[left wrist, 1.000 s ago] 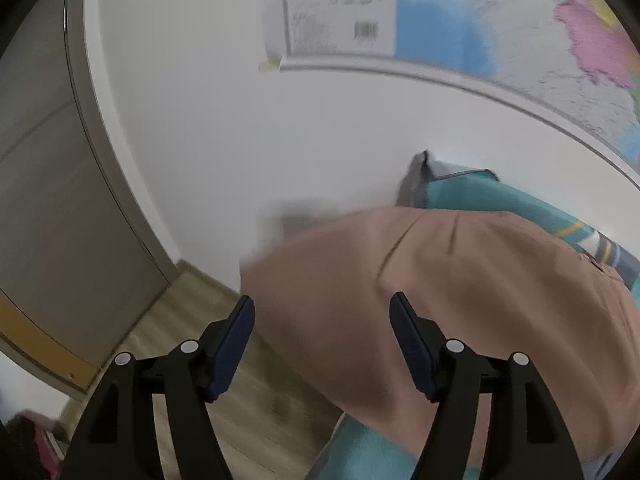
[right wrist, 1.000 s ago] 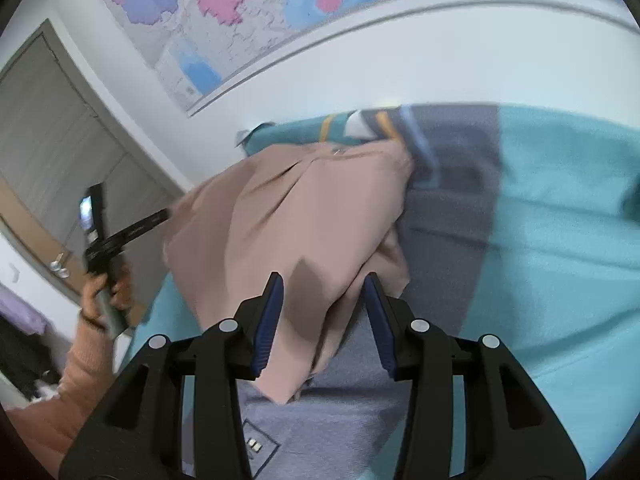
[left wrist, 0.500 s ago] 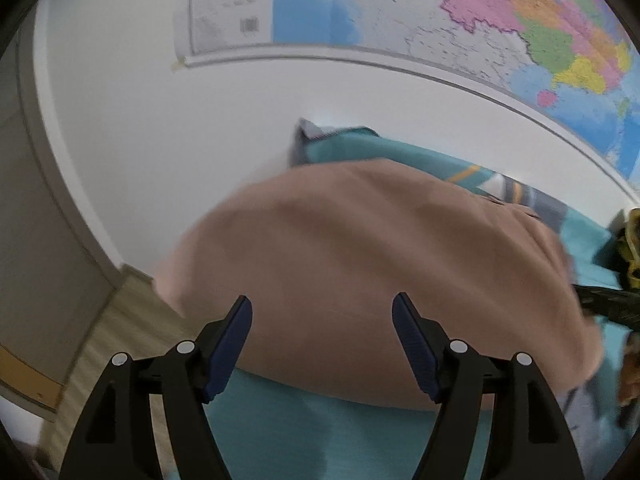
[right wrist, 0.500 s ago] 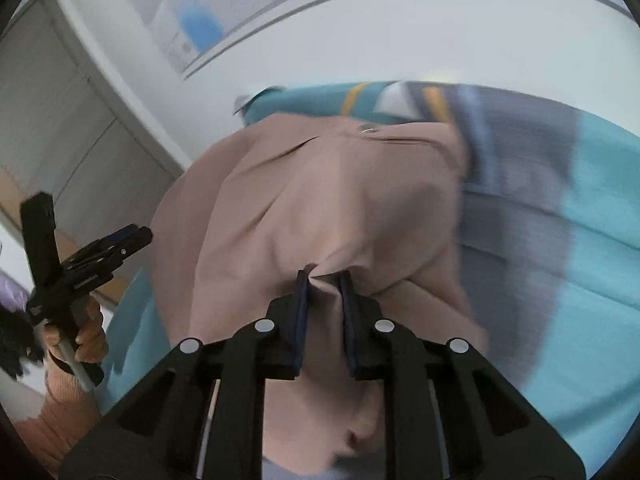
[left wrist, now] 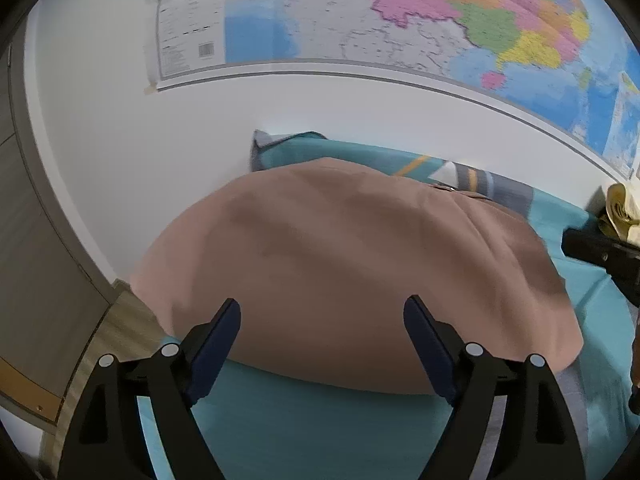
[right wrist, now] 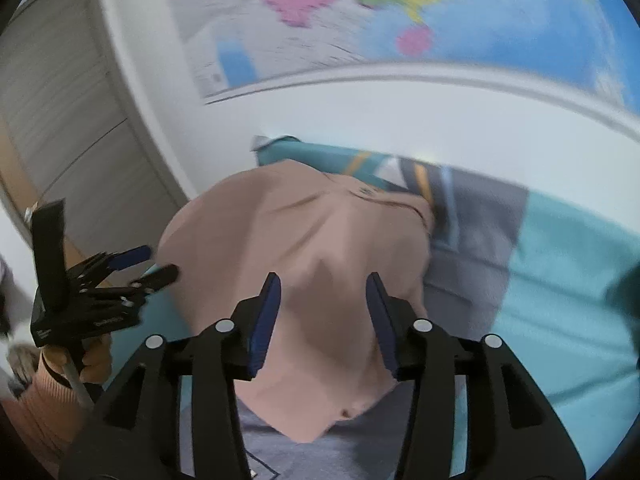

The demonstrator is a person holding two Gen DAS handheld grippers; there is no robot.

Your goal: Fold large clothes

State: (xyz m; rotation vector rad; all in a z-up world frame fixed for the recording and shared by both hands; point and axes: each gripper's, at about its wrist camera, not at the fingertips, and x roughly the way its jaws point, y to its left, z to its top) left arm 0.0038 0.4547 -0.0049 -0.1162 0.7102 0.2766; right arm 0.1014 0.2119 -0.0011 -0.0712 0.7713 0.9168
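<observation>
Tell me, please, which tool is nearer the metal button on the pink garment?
Right. The right tool hangs over the pink garment, jaws opening, nothing pinched, closer to the metal button. The left tool sits at the garment's near hem, farther away.

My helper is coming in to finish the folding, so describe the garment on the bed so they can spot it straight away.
Under the wall map lies a bed with a teal cover. On it is the tan garment, a plain pinkish-brown cloth folded into a broad rounded heap. It is the only unpatterned tan cloth there; the bedding is teal and grey.
</observation>
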